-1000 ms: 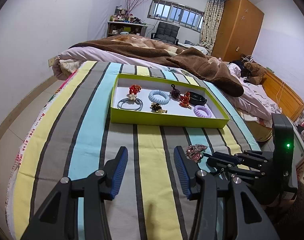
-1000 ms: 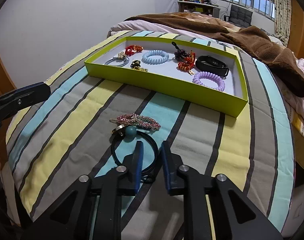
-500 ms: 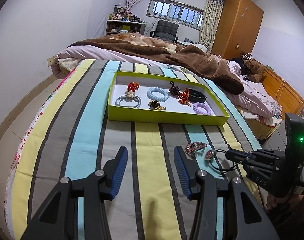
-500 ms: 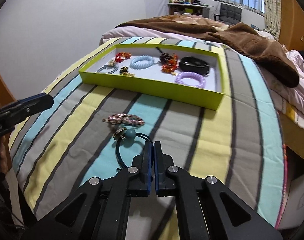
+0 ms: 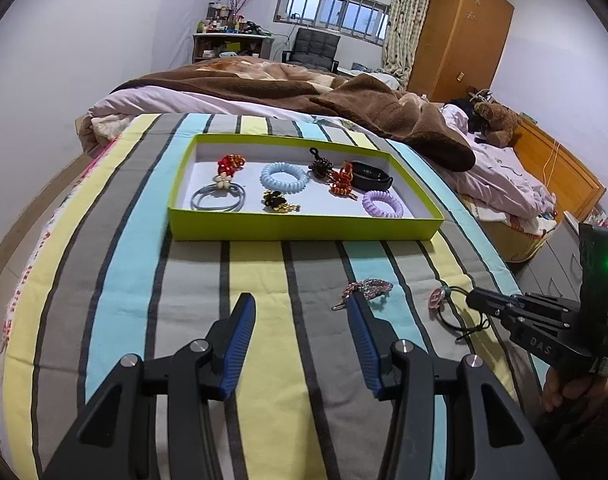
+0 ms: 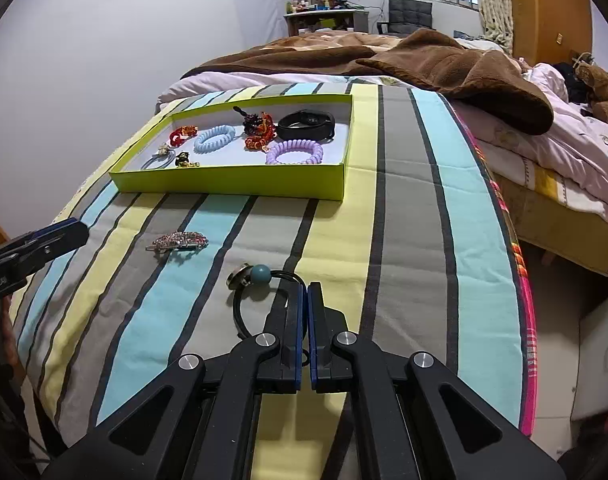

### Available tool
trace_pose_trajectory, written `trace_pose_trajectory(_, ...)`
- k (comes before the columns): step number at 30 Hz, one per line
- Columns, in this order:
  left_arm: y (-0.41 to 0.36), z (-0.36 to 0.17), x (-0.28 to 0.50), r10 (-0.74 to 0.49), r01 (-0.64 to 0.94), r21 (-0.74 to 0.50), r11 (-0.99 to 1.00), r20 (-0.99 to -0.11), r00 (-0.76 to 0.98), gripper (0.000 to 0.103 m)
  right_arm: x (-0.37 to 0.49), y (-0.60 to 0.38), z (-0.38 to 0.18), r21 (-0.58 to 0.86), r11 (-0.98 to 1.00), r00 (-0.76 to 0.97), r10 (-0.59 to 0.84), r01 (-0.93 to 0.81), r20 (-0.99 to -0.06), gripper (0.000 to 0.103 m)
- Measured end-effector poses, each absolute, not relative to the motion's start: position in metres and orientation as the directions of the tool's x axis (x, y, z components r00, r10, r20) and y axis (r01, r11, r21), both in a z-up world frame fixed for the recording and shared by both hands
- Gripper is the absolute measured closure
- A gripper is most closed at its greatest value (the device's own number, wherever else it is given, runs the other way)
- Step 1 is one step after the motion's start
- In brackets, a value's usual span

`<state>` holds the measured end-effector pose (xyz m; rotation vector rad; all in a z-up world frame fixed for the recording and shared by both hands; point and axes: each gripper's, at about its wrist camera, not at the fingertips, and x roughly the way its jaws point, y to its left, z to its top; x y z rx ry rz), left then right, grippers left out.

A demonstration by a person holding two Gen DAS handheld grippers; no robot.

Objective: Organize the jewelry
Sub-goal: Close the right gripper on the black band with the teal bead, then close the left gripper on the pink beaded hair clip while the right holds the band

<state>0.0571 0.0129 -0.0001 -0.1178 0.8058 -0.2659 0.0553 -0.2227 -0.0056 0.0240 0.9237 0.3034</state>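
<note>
Elastic, black and looped, is what we have pinched: the hair tie lies on the striped bedspread, and our right gripper has its jaws closed tight on the near side of the cord. At the loop's far end sit a teal bead and a round metal charm, both resting on the cloth. Near it, to the left in the right wrist view, lies a sparkly pink hair clip, apart from the tie.

Our left gripper hangs over the bedspread with its jaws spread wide and nothing between them; its right finger covers the near edge of the clip in its own view, and whether it touches the clip we cannot tell.

Farther up the bed stands the green tray, holding a blue spiral band, a purple spiral band, a black wristband, a grey hair tie and several red and dark beaded pieces. Beyond the tray a brown blanket is heaped across the bed.
</note>
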Motion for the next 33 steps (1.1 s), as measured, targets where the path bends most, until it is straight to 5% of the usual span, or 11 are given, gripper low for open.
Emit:
trace_pose_trajectory(3, 0.009, 0.0, 0.06, -0.284, 0.199, -0.202, 0.959, -0.697, 0.658, 0.053, 0.055, -0.22, -0.006, 0.118, 0.954, 0.561, 0.259, -0.275, -0.786, 0.1)
trace_pose_trajectory(6, 0.008, -0.001, 0.061, -0.286, 0.202, -0.203, 0.958, -0.702, 0.652, 0.053, 0.053, -0.216, -0.004, 0.099, 0.944, 0.572, 0.272, -0.315, -0.774, 0.082)
trace_pose_trajectory(8, 0.007, -0.002, 0.062, -0.284, 0.201, -0.201, 0.959, -0.704, 0.65, 0.053, 0.054, -0.208, -0.003, 0.074, 0.928, 0.566, 0.284, -0.364, -0.774, 0.059)
trace_pose_trajectory(10, 0.008, -0.004, 0.064, -0.288, 0.2, -0.208, 0.957, -0.706, 0.647, 0.053, 0.056, -0.2, -0.006, 0.069, 0.91, 0.543, 0.302, -0.408, -0.783, 0.055)
trace_pose_trajectory(19, 0.005, -0.009, 0.071, -0.3, 0.216, -0.21, 0.954, -0.716, 0.63, 0.053, 0.074, -0.191, -0.019, 0.083, 0.91, 0.51, 0.302, -0.407, -0.805, 0.056)
trace_pose_trajectory(27, -0.008, -0.015, 0.082, -0.342, 0.275, -0.216, 0.937, -0.733, 0.589, 0.053, 0.074, -0.198, -0.015, 0.094, 0.919, 0.535, 0.303, -0.382, -0.789, 0.095)
trace_pose_trajectory(33, -0.027, -0.013, 0.094, -0.356, 0.331, -0.189, 0.925, -0.737, 0.575, 0.053, 0.072, -0.207, -0.009, 0.113, 0.93, 0.559, 0.304, -0.349, -0.771, 0.098)
